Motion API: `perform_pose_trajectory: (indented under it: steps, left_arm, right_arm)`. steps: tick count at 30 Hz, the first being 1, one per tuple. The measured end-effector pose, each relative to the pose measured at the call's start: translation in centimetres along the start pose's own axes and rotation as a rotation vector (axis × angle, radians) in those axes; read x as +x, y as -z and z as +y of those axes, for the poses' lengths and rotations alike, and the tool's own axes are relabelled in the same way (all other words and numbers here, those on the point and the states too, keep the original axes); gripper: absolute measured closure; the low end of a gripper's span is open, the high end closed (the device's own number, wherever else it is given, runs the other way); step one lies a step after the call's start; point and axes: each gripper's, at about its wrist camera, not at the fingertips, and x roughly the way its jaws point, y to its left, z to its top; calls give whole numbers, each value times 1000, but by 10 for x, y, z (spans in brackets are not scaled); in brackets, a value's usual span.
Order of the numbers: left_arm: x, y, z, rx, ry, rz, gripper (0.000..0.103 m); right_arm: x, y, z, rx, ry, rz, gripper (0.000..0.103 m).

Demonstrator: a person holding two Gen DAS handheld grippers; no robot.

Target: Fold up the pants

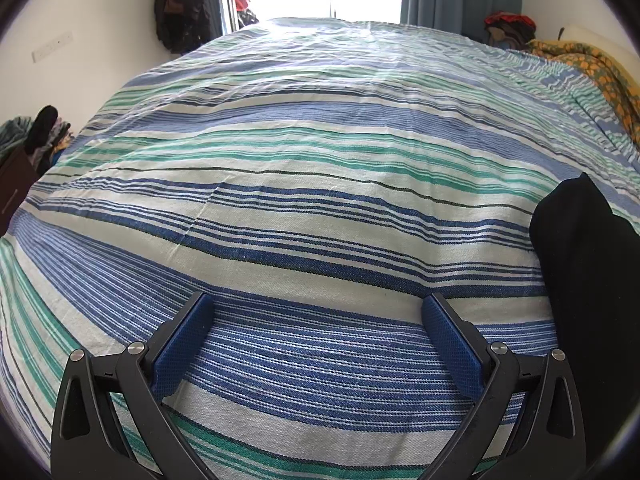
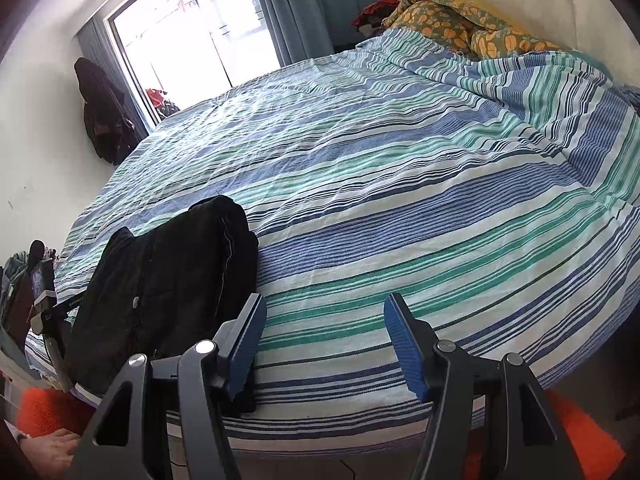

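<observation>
The black cloth pants (image 2: 168, 280) lie in a thick, folded-up bundle on the bed with the blue, green and white striped cover (image 2: 400, 200); they sit near the bed's front edge, just beside my right gripper (image 2: 324, 344) on its left, and one corner looks like it hangs a little over the edge; in my left view the same dark pants (image 1: 588, 280) show only at the far right side.

My right fingers (image 2: 404, 348) stand apart with nothing between them; only striped cover shows in the gap; my left gripper (image 1: 316, 344) is the same, with its blue fingers (image 1: 184, 344) spread wide over bare bed and holding nothing.

I think the pants are soft and floppy, not stiff; they will sag and droop when I lift them, and the layers may slide apart if I pinch only the top one; they look light enough for one grip, but thick where the cloth is doubled; they will not break, so I can squeeze firmly.

I think the best place to take hold is an outer edge or corner of the bundle, where my fingers can close over all the layers at once; the near corner by my right fingers looks easiest; the little pale button (image 2: 136, 301) and the seam (image 2: 226, 248) show me which side is up.
</observation>
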Motion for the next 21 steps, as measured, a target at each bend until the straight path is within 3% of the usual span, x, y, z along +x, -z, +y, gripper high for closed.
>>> perform_pose_trajectory:
  steps: [16,18,21]
  left_arm:
    - [0,0,0,0,0,0,0]
    - [0,0,0,-1,0,0,0]
    - [0,0,0,2,-3,0,0]
  right_arm:
    - [6,4,13,-58,24,12,41]
    - [6,3,12,-47,-3,11,41]
    - [4,2,12,-13,-119,5,37]
